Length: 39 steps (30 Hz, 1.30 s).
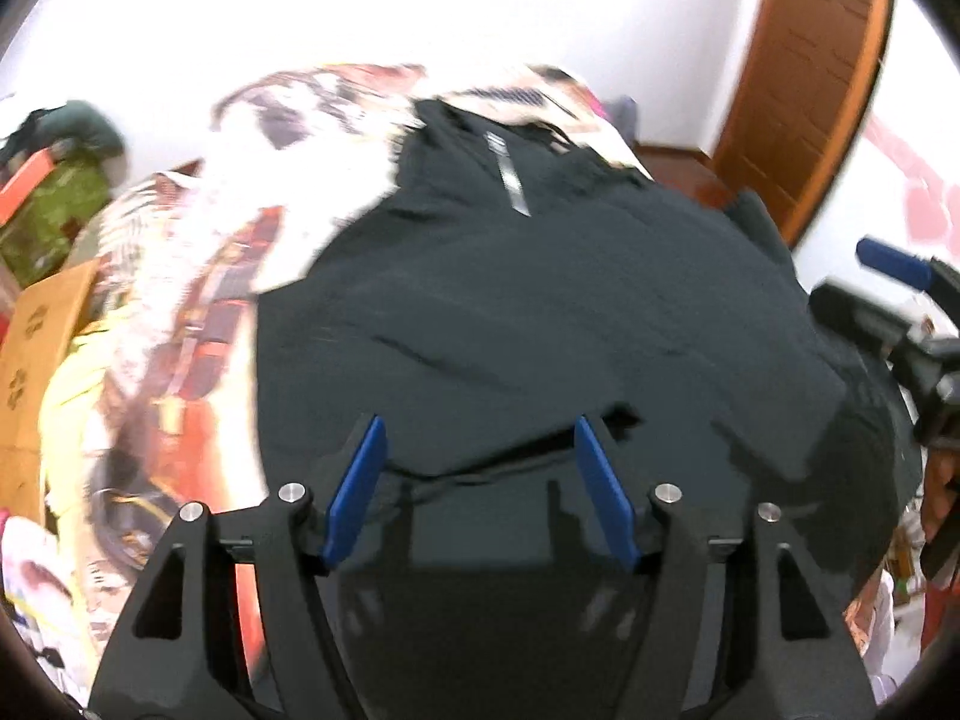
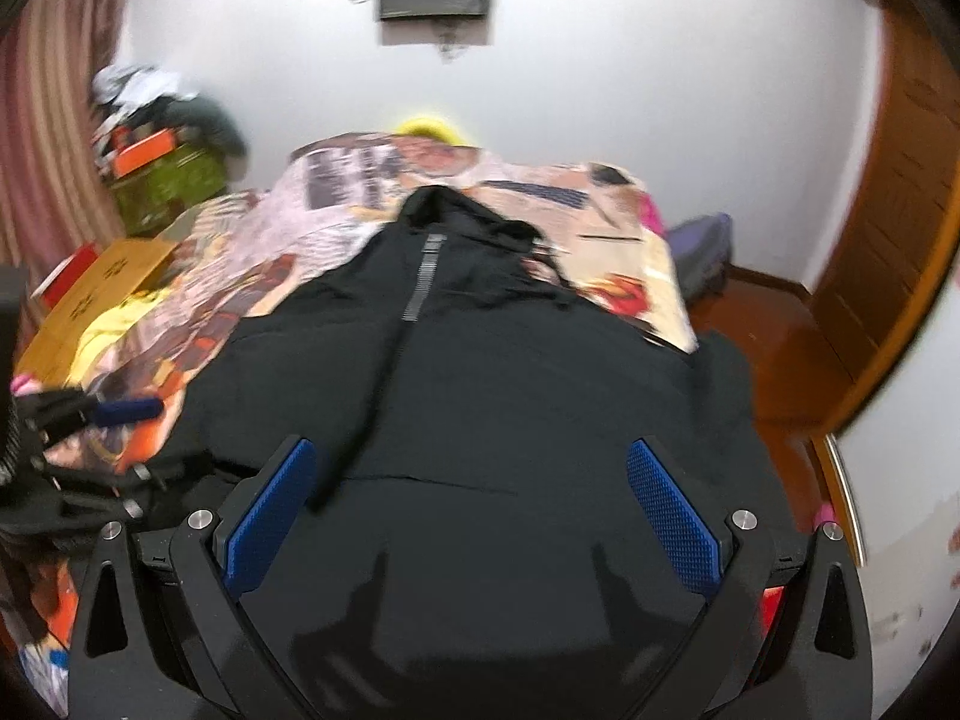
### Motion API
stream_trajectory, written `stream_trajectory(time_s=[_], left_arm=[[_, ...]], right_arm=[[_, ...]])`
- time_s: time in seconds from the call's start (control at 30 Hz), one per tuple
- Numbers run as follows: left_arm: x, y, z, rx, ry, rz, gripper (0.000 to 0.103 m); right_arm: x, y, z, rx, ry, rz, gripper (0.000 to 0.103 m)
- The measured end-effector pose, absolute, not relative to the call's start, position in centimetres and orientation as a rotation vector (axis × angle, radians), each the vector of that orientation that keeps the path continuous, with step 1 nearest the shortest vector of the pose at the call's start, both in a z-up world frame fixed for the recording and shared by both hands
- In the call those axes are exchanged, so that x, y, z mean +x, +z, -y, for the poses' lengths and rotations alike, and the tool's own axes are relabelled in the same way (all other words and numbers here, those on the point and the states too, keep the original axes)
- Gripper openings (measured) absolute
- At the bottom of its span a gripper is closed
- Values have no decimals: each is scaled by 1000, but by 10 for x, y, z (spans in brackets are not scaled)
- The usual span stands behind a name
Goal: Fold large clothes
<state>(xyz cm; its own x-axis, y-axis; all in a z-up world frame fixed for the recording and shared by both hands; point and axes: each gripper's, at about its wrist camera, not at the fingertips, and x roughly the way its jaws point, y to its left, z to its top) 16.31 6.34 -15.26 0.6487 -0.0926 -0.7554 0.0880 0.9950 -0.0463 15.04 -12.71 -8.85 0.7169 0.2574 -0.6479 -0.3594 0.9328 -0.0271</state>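
Lying spread unfolded on the bed [image 2: 630, 252], the jacket [image 2: 480, 390] awaited folding; left gripper [image 1: 480, 468] and right gripper [image 2: 474, 498] gaped wide, empty.

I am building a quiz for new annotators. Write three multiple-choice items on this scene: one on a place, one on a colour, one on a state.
1. Where does the black jacket lie?
A. on the patterned bedspread
B. on the wooden floor
C. on a hanger on the door

2. What colour are the gripper pads?
A. red
B. blue
C. white

3. How do the jaws of the right gripper stand?
A. shut on a sleeve
B. shut on nothing
C. open, over the jacket

Key: 1 A, the garment is spread over the printed bed cover. 2 B, both wrist views show blue pads. 3 C, the two pads stand wide apart with bare cloth between them.
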Motion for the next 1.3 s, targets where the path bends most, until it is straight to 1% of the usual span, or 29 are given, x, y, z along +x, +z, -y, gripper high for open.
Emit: stream_trajectory(time_s=[0.2, 0.3, 0.47, 0.57, 0.67, 0.8, 0.87, 0.9, 0.93, 0.97, 1.0, 1.03, 1.13, 1.3], left_arm=[[154, -148, -117, -8, 48, -831, 65], [147, -155, -147, -52, 103, -841, 65], [136, -169, -177, -94, 167, -866, 65], [133, -175, -184, -99, 185, -876, 65], [132, -179, -185, -95, 194, -876, 65], [131, -177, -182, -71, 194, -860, 65], [131, -176, -180, -57, 194, -854, 65], [132, -175, -177, -47, 193, -850, 65], [132, -174, -176, -42, 193, -845, 65], [132, -173, -174, -37, 192, -842, 65], [133, -171, -172, -33, 191, -837, 65], [133, -170, -170, -30, 190, -833, 65], [134, -165, -164, -18, 188, -821, 65], [136, -153, -152, 6, 180, -793, 65]], right_arm=[[159, -100, 69, -277, 492, -723, 103], [161, -111, 36, -350, 575, -753, 101], [162, -131, -7, -436, 663, -810, 101], [162, -148, -33, -485, 706, -858, 97], [167, -165, -52, -534, 711, -909, 87], [178, -189, -68, -594, 678, -969, 58], [181, -190, -66, -581, 683, -975, 54], [182, -188, -64, -569, 683, -971, 42], [183, -186, -61, -551, 689, -971, 37], [184, -183, -59, -533, 695, -975, 35], [187, -181, -58, -512, 695, -977, 28], [188, -177, -52, -484, 696, -971, 24], [191, -165, -41, -413, 697, -957, 21], [193, -122, -3, -285, 670, -846, 20]])
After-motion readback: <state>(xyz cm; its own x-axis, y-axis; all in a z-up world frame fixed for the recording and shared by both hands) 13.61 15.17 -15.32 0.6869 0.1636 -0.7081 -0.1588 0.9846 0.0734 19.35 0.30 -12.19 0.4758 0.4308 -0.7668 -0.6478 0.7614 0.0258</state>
